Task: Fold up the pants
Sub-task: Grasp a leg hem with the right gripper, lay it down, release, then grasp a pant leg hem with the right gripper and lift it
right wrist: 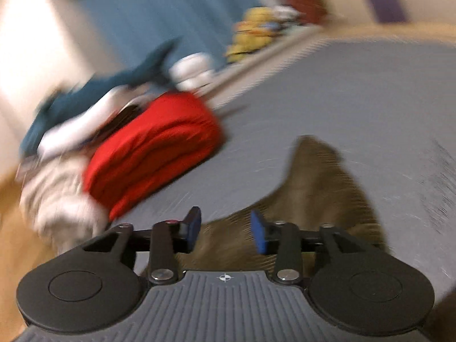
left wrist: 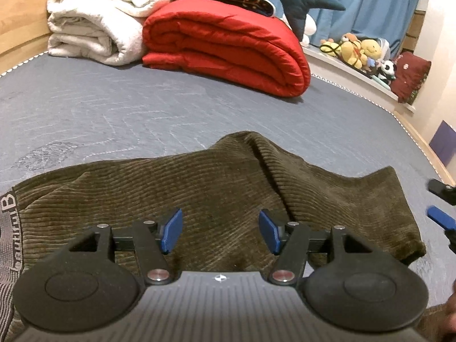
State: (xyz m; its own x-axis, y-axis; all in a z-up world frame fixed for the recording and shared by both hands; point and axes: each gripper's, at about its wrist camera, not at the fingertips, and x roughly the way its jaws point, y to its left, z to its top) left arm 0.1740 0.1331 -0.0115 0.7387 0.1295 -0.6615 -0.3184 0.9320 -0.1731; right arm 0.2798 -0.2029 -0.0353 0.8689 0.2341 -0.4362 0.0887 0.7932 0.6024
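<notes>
Olive-brown corduroy pants (left wrist: 228, 171) lie folded over on the grey mattress (left wrist: 114, 105), with a raised crease running down the middle. My left gripper (left wrist: 220, 213) hovers just above the cloth, open, with nothing between its blue pads. The tips of my right gripper (left wrist: 440, 213) show at the right edge of the left wrist view, beside the pants' right end. The right wrist view is blurred. There my right gripper (right wrist: 225, 212) stands open and empty over a pointed end of the pants (right wrist: 313, 176).
At the far side of the mattress lie a folded red quilt (left wrist: 228, 45) and a rolled white blanket (left wrist: 94, 28), with a blue shark plush (left wrist: 299, 0) on top. Soft toys (left wrist: 359, 51) line a ledge at right. A grey printed band (left wrist: 8, 208) shows at the left edge.
</notes>
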